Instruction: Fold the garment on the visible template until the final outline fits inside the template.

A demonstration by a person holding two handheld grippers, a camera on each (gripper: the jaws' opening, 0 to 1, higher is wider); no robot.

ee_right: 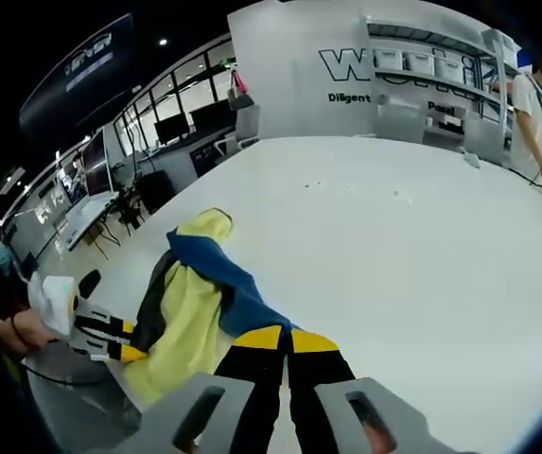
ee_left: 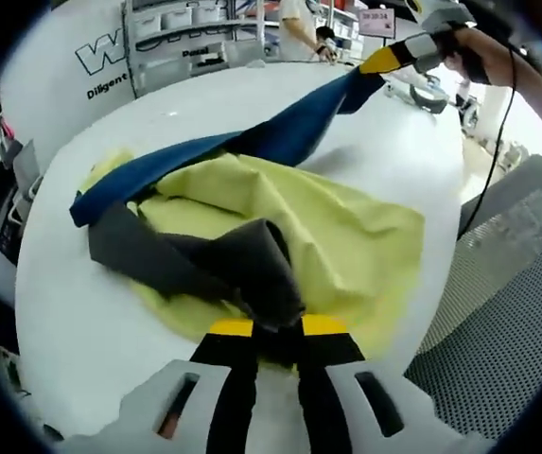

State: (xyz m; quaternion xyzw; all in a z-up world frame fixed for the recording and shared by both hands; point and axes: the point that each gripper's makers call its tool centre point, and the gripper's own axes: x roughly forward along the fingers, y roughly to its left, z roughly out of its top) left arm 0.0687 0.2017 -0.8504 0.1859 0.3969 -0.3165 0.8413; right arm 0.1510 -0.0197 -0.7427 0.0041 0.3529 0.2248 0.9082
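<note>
Nearest in the left gripper view, the left tongs (ee_left: 277, 326) with their yellow-tipped black jaws are closed on a dark grey fold of the yellow, grey and blue fabric garment (ee_left: 289, 222), pinching it at the near edge of the wide white round bench (ee_left: 81, 322). From that pinch the grey panel runs away to the left as a flat sleeve-like strip, lying over the pale yellow body of the garment, which is spread loosely and creased across the middle of the bench. A long blue band crosses the top of the yellow cloth and rises off the surface toward the upper right, pulled taut up to the right tongs (ee_left: 381, 60), which are clamped on its far end with a person's hand behind them.

Seen from the right gripper view, the right tongs (ee_right: 279, 338) are closed on the blue end of the garment (ee_right: 190, 303), and the cloth hangs and trails down to the left tongs (ee_right: 124, 353) at the lower left, held by a hand. A grey perforated mesh panel (ee_left: 507, 322) shows beside the bench on the right in the left gripper view. I cannot make out any template outline under the cloth.
</note>
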